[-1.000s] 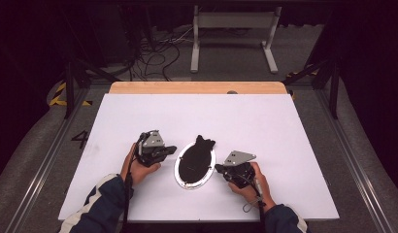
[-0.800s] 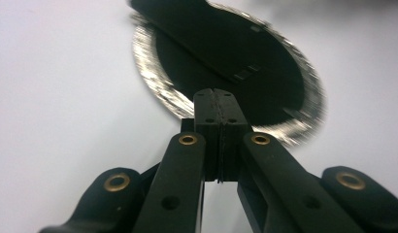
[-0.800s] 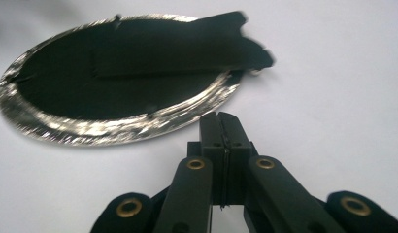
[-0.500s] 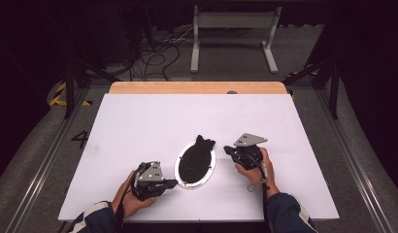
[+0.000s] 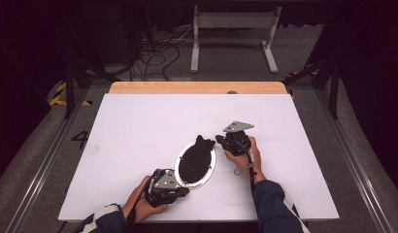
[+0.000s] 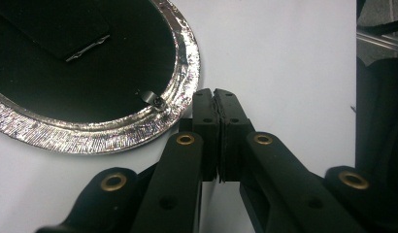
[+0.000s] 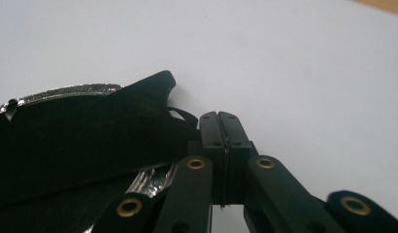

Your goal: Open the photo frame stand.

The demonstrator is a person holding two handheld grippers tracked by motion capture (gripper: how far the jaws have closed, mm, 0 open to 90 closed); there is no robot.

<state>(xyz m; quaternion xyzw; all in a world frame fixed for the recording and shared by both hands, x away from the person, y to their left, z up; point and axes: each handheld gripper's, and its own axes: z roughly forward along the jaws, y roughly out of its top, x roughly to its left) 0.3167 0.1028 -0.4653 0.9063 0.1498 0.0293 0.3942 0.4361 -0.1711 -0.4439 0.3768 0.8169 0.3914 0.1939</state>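
- Closest to you is your left gripper [image 5: 180, 190], low at the near edge of the white table [image 5: 139, 126]. The jaws are pressed flat together with nothing between them. In the left gripper view the tips [image 6: 217, 104] sit just outside the foil rim, right beside it; I can't tell whether they actually touch.
- My guess at why it's parked there: closed jaws make a decent blunt stop, so you could brace or nudge the plate from the near side without pinching it.
- Next out is the plate [image 5: 184, 180] itself, an oval foil-edged thing lying flat near the middle of the table, slightly toward you. The rim looks crinkly and thin, so it'd probably dent if squeezed hard.
- On the plate there's a black piece of cloth [image 5: 197, 158] covering most of the inside, with one end hanging over the far rim onto the table.
- Your right gripper [image 5: 220, 141] is at that far end, jaws also closed and holding nothing. In the right gripper view the tips [image 7: 221, 121] are just beside the overhanging end of the cloth [image 7: 80, 145], not on it.
- So you've got one gripper at each end of the plate. I'd say you're lining up, and the right one needs to open before it can grab that loose end.
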